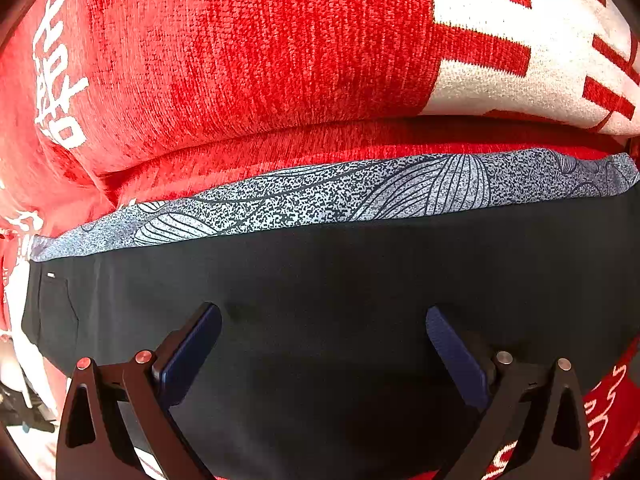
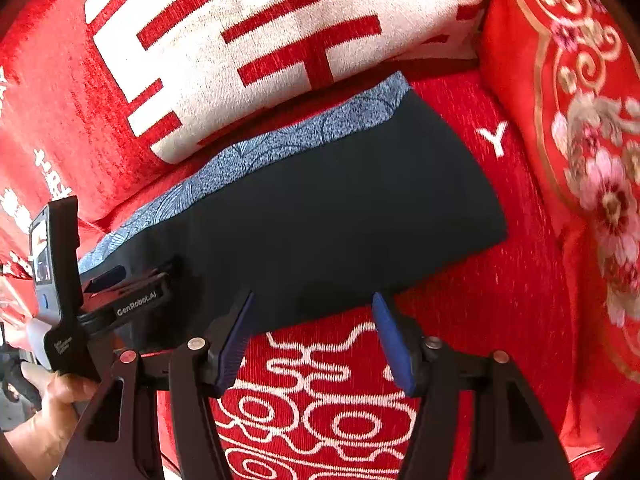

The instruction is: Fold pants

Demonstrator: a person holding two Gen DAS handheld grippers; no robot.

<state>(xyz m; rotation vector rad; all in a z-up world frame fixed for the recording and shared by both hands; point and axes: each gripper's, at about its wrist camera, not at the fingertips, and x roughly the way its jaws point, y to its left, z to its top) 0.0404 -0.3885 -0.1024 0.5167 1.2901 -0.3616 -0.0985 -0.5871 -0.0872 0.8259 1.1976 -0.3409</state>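
Black pants [image 1: 340, 272] lie folded flat on a red sofa seat, with a blue-grey patterned band [image 1: 360, 192] showing along their far edge. My left gripper [image 1: 323, 310] points down over the black cloth, open, with nothing pinched. In the right wrist view the pants [image 2: 340, 208] form a dark trapezoid. My right gripper [image 2: 313, 297] stands open over their near edge, its pads [image 2: 390, 340] apart from the cloth. The left tool's body [image 2: 136, 300] rests over the pants' left end, held by a person's hand [image 2: 52, 396].
A red seat cover [image 2: 320, 400] with white scroll patterns carries the pants. A red and white back cushion [image 2: 248, 40] lies right behind them. A red embroidered floral cushion [image 2: 580, 140] stands at the right.
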